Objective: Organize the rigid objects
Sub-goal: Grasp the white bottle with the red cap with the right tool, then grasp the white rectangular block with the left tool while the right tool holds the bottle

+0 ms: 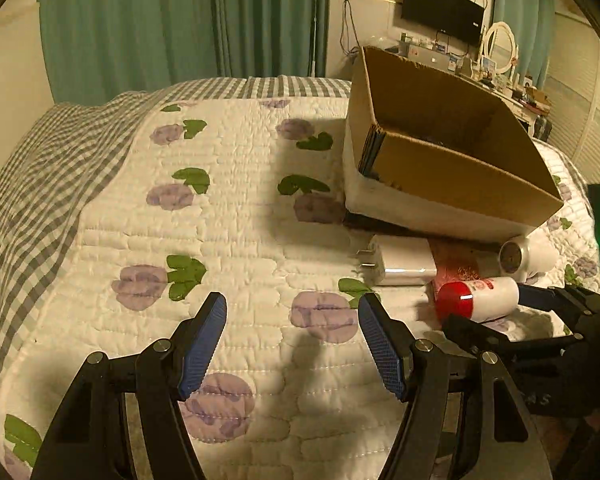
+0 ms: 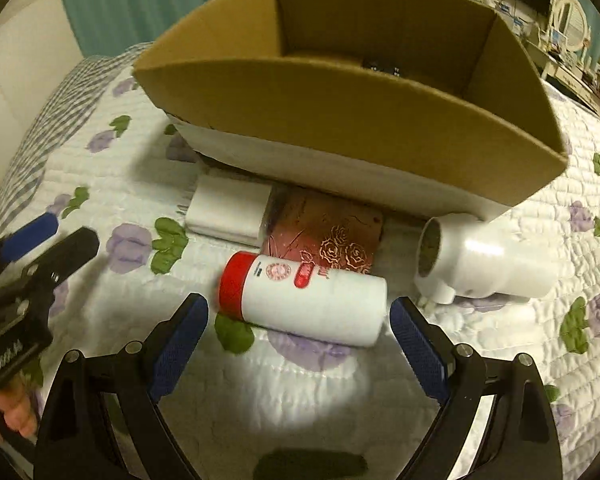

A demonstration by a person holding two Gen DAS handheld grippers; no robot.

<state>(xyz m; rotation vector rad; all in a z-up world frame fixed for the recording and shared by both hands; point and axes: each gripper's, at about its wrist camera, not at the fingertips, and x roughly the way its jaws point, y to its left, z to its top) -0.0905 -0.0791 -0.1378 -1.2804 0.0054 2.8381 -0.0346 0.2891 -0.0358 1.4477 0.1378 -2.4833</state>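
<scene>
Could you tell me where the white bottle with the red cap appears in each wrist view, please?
Left wrist view: the bottle lies at the lower right, on its side, red cap pointing left.
Right wrist view: the bottle lies at centre, between the open fingers of the right gripper.
Shared landmark: the cardboard box stands just behind it.

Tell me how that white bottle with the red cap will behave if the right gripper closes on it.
The white bottle lies on its side on the quilt, so a nudge would probably roll it. Its smooth, glossy wall may slip a little. It looks rigid, so it should hold shape. The right gripper has its jaws open either side of it.
</scene>
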